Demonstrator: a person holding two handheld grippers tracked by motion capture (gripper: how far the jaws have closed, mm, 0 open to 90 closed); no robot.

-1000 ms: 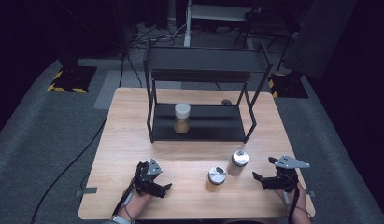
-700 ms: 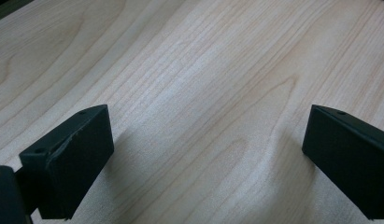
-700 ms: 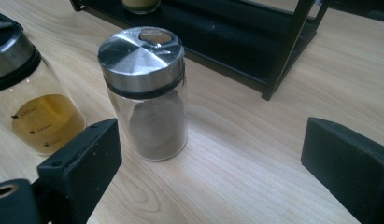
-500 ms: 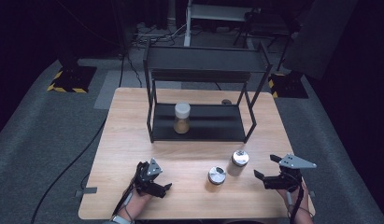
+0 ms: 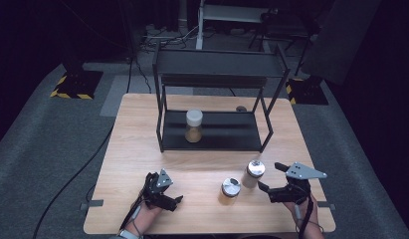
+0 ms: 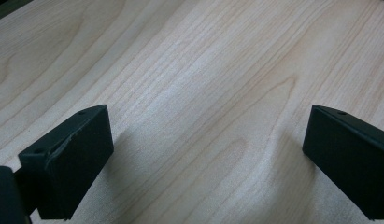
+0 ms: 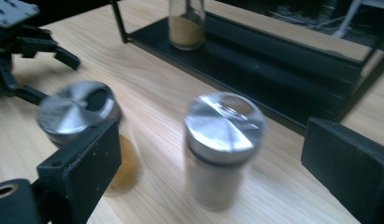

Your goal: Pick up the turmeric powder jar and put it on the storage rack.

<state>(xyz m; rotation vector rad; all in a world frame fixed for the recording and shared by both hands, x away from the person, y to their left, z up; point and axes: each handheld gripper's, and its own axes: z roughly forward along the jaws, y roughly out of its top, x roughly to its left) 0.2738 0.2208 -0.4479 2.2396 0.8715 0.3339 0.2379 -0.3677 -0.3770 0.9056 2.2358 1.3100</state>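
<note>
Two silver-lidded jars stand on the wooden table (image 5: pixel 142 129): a pale one (image 5: pixel 254 173) (image 7: pixel 224 149) and a shorter amber one (image 5: pixel 231 189) (image 7: pixel 80 112). A third jar (image 5: pixel 193 127) (image 7: pixel 186 23), white-lidded with tan powder, sits on the lower shelf of the black rack (image 5: pixel 217 132) (image 7: pixel 273 51). My right gripper (image 5: pixel 271 180) (image 7: pixel 210 158) is open just right of the pale jar, which stands ahead between its jaws, untouched. My left gripper (image 5: pixel 167 191) (image 6: pixel 206 154) rests open at the front left over bare wood, holding nothing.
The rack has an upper shelf (image 5: pixel 219 62) above the lower one. The table's front edge (image 5: pixel 207 231) runs just below both hands. Dark floor, cables and stands surround the table. In the right gripper view, the left gripper (image 7: pixel 21 32) lies beyond the amber jar.
My right gripper has lifted a little and shifted left toward the pale jar, jaws unchanged. The left gripper and all jars have stayed put.
</note>
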